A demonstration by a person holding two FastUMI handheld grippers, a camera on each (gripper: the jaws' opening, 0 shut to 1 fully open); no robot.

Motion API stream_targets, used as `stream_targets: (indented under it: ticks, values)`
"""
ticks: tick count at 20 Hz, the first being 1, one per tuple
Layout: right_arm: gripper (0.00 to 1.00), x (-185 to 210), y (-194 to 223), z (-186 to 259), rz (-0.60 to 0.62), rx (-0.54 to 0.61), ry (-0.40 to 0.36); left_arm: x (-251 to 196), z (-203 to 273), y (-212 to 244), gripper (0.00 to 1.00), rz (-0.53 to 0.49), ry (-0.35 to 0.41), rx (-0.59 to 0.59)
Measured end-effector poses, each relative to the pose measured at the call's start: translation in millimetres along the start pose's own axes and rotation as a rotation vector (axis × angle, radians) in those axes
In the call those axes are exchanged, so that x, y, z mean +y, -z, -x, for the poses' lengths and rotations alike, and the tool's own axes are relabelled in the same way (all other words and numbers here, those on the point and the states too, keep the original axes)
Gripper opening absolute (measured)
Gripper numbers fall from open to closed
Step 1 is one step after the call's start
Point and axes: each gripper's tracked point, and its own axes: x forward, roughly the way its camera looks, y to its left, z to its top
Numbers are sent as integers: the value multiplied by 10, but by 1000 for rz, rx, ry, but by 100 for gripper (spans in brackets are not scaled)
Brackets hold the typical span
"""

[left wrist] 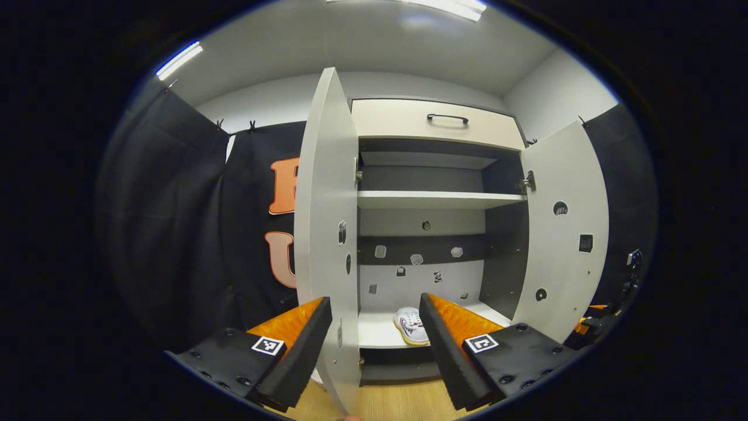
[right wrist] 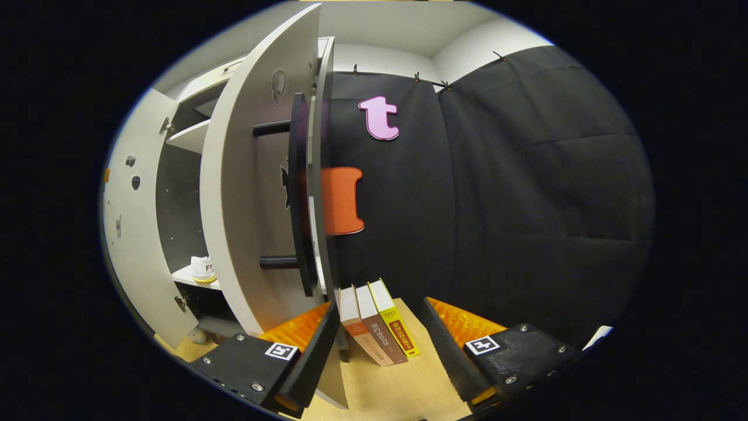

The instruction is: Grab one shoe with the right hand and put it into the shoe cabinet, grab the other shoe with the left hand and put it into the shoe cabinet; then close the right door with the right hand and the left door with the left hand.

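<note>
The left claw (left wrist: 375,318) is spread wide and holds nothing. The edge of the left door (left wrist: 327,234) stands between its fingers, close by the left finger; whether they touch I cannot tell. Past the fingers the cabinet (left wrist: 438,202) is open, with a white shoe (left wrist: 411,325) lying on the bottom shelf, toe toward the front, just beside the right finger in the left gripper view. The right door (left wrist: 564,234) hangs wide open to the right.

The right claw (right wrist: 378,318) is also wide and empty. The right door's edge sits at its left finger, contact unclear. Between the fingers, three books (right wrist: 377,321) lean together on the wooden floor (right wrist: 403,392). Farther left, the shoe's heel rests on the bottom shelf.
</note>
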Motion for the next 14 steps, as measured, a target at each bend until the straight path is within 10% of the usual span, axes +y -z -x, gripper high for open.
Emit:
stream_targets:
  ticks: [14]
  values:
    - [89,1307,127,-66,-18,20,-175,334,226,65,96,16,-64,-6]
